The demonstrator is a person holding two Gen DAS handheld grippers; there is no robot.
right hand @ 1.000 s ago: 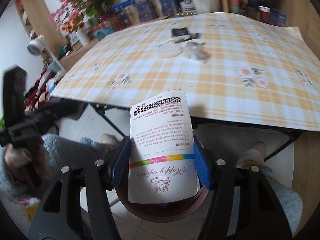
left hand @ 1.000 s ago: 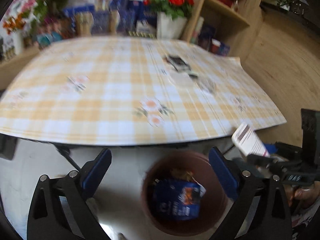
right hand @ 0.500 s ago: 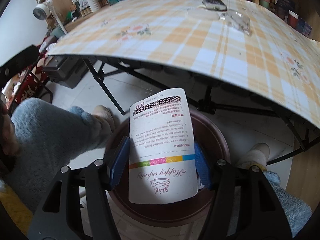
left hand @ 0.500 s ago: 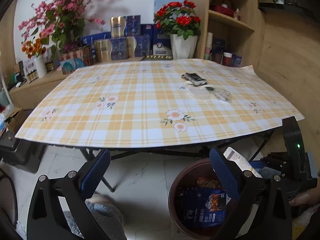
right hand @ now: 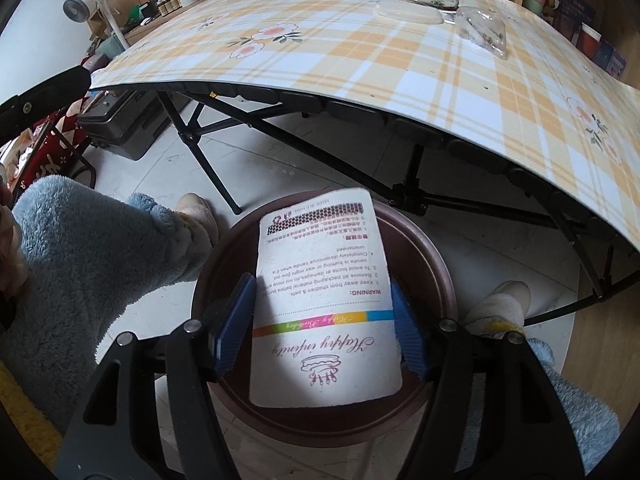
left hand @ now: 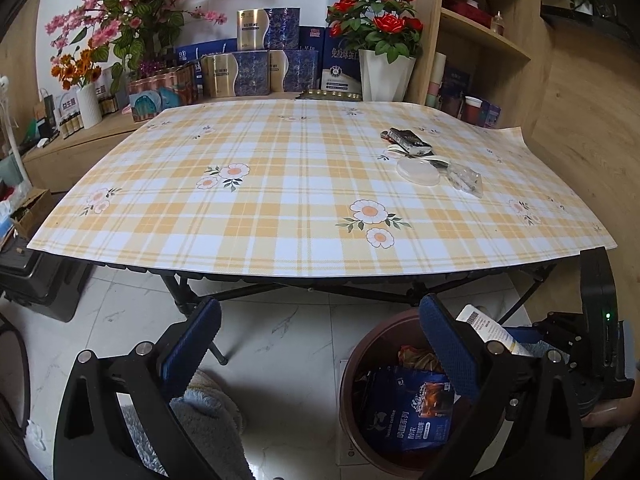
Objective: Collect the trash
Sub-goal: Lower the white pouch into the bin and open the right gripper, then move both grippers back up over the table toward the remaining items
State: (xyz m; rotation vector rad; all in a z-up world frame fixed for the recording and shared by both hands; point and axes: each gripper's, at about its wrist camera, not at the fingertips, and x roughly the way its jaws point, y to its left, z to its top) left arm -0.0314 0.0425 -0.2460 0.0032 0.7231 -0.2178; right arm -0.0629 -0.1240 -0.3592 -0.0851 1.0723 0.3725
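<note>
Right gripper (right hand: 320,284) pointed steeply down over the brown bin (right hand: 424,256). Its jaws had just been opening, with the white printed card (right hand: 324,312) between them. The blue pads looked at or just off the card's long edges, so the grip was judged released or nearly so. The card hung printed side to the camera, lower end inside the bin rim, top end poking above it.

Handling, as judged: the card looked like thin, light, fairly stiff paperboard. It kept flat with no sag. It was not fragile and could slide out easily once the pads let go. Edge-to-edge across the short width was the sensible hold, as here.

Left gripper (left hand: 320,308) was empty, jaws wide, hanging above the floor just left of the bin. A blue coffee bag (left hand: 408,412) lay in the bin already, with something orange behind it. A person's blue fleece leg (right hand: 100,264) stood beside the bin.

Farther off, on the plaid table (left hand: 280,208), more trash sat in one cluster toward the right: a dark wrapper (left hand: 408,139), a clear round lid (left hand: 418,171) and a crumpled clear plastic piece (left hand: 466,179), touching or nearly so. Those likely were light. The lid was thin and slippery, best pinched at the rim. The crumpled piece was soft and could be grabbed anywhere.
</note>
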